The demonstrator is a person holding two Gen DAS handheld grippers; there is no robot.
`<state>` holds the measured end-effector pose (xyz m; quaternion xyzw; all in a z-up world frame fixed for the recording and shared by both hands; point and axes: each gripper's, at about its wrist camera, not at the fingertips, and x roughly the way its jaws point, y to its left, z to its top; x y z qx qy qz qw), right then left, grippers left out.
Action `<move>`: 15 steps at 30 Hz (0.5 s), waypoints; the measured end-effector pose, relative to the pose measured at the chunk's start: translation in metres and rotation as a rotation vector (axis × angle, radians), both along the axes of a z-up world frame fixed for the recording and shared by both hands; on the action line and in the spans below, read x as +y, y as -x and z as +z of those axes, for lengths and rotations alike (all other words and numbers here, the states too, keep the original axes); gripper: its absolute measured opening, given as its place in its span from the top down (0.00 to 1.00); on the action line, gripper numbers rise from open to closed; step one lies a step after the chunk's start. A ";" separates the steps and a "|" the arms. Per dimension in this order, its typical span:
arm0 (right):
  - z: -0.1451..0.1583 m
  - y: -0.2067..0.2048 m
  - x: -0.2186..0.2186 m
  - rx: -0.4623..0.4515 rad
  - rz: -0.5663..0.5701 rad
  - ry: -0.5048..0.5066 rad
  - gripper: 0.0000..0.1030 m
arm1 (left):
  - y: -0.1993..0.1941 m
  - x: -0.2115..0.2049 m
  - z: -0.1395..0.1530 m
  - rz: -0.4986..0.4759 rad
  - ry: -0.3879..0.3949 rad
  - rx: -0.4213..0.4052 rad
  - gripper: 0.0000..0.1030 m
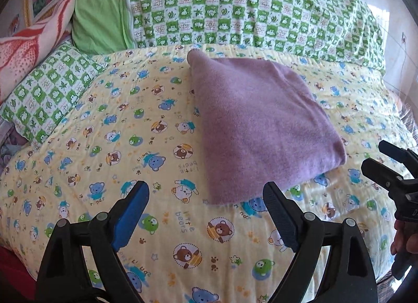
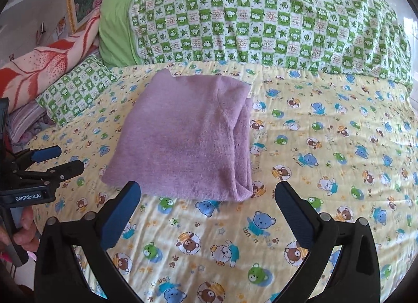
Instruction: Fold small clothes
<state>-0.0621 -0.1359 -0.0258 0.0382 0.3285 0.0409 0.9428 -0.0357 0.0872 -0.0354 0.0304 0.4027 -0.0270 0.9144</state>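
Sweater point(image 2: 188, 135), purple, folded: lies on bed quilt point(image 2: 313, 146), just ahead of both claws, long axis running away from them. Left claw point(image 1: 206, 214) gaping, empty; near corner sits between its fingers' line. Right claw point(image 2: 209, 214) likewise spread, empty; near hem directly ahead, neither touching. Readable: "GenRobot.AI" on left claw; "little bears" on quilt. Beyond: green checked pillow point(image 2: 261, 20).

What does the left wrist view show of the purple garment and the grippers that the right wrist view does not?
Left wrist only: the right gripper at its right edge, nearly closed.

Right wrist only: the purple garment's stacked fold layers along its right side, and the left gripper seen from outside.

Both: the garment folded on the bear-print sheet, each camera's own gripper open, holding nothing.
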 end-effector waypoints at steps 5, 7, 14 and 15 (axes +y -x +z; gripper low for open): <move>-0.015 -0.009 0.002 0.017 -0.008 -0.016 0.00 | -0.003 -0.005 -0.011 0.007 -0.020 0.015 0.13; -0.018 -0.012 0.006 0.014 0.004 -0.014 0.00 | -0.003 -0.007 -0.013 0.011 -0.028 0.016 0.12; -0.028 -0.025 0.012 0.040 0.027 -0.031 0.00 | -0.003 -0.013 -0.014 0.007 -0.043 0.004 0.09; -0.029 -0.026 0.012 0.045 0.025 -0.042 0.00 | -0.004 -0.013 -0.014 0.008 -0.042 0.004 0.09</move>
